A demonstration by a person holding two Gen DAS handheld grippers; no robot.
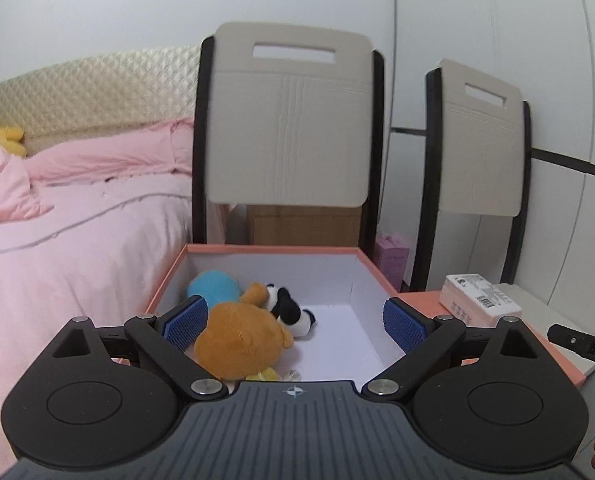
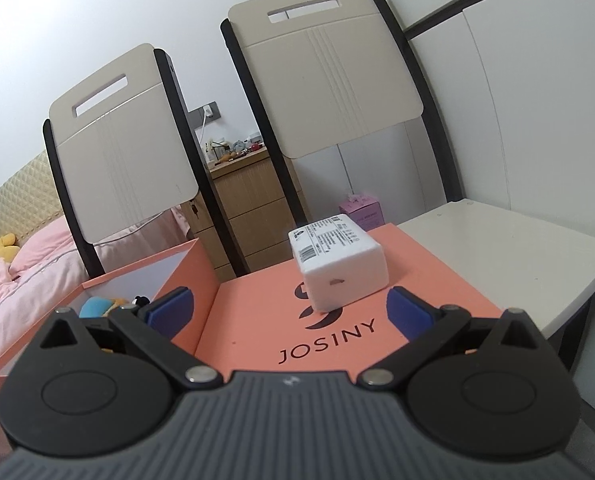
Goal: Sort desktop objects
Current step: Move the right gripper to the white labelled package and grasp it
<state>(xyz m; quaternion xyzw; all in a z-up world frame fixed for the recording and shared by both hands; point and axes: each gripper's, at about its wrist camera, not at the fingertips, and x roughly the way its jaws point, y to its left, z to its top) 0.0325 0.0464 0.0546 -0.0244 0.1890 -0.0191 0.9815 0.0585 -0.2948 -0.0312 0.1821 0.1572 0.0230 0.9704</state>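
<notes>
While your left claw (image 1: 294,322) hangs spread over the open orange box (image 1: 361,258), the brown plush bear (image 1: 239,338), panda (image 1: 291,312) and blue plush (image 1: 211,286) lie inside at its left. Your right claw (image 2: 289,312) is spread too, empty, near the white packet (image 2: 339,266) resting on the orange lid (image 2: 257,320) to the box's right.

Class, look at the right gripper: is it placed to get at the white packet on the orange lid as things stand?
Probably yes. The right gripper is open, and the white packet lies straight ahead on the orange lid with nothing between them.
</notes>
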